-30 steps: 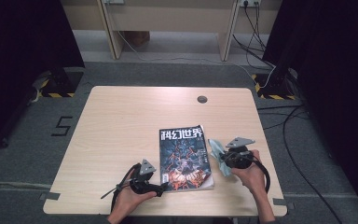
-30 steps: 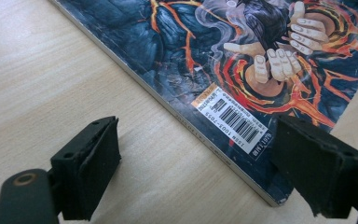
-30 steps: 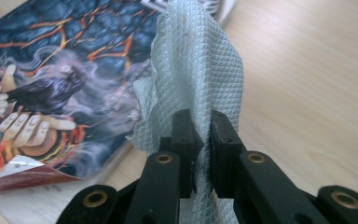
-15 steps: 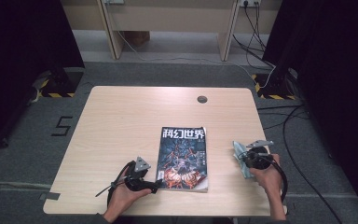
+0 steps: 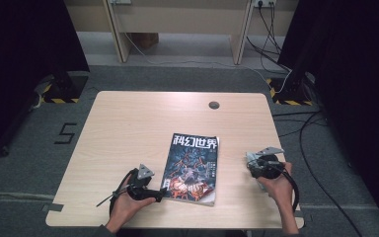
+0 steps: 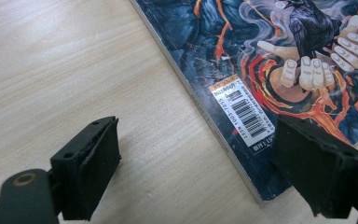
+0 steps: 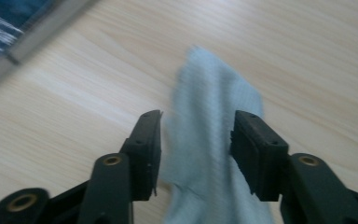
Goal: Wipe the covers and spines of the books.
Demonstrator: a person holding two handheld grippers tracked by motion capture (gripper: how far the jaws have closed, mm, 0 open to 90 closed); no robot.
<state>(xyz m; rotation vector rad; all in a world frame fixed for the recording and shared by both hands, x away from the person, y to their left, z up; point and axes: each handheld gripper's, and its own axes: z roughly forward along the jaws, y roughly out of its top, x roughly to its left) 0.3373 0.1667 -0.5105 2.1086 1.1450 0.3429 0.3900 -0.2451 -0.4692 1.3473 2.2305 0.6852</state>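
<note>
One magazine, one cloth, two grippers on one table.
Right gripper (image 7: 196,154) has just been opening, pale cloth (image 7: 212,140) loose between its jaws; left gripper (image 6: 209,172) gapes wide at the magazine (image 5: 191,169) corner.

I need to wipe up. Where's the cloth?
In the right gripper view the cloth lies on the table between the right tool's open jaws, right of the magazine.
</note>
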